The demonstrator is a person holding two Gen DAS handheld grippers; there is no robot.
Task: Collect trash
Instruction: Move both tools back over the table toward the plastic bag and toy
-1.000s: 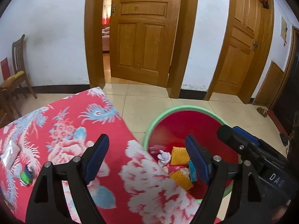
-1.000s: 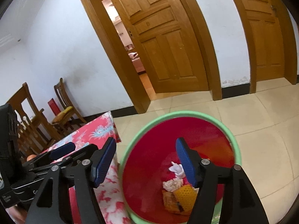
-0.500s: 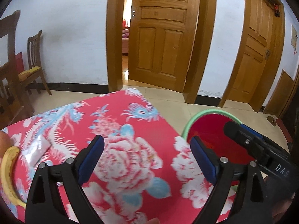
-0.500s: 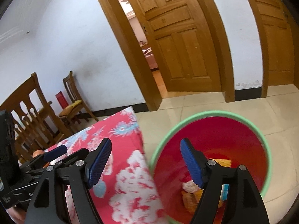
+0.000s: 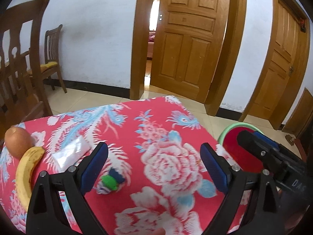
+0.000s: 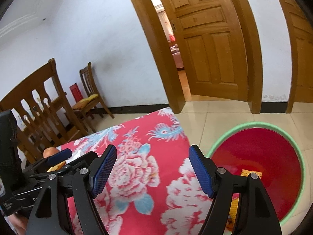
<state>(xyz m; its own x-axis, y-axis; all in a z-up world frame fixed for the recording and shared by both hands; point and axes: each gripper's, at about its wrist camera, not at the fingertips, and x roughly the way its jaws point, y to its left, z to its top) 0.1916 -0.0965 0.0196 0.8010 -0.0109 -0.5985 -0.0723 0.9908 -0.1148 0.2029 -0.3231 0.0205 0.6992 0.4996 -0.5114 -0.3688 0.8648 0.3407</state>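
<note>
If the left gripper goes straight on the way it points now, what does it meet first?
Probably the floral tablecloth between its open jaws; the small green-and-blue wrapper lies just left of that line, though depth is unclear.

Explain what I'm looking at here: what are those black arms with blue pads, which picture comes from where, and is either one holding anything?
They are two hand-held grabbers, one in each of a person's hands, each with a camera looking along its fingers. One picture comes from the left tool, the other from the right tool. Both stand open and empty; their jaws have just been opening wider.

Below them is a table under a red flowered cloth. On it lie a banana, a round orange fruit, a clear plastic wrapper and a small crumpled blue-and-green scrap. Beside the table, on the floor, stands a red bin with a green rim, with yellow trash already inside.
</note>
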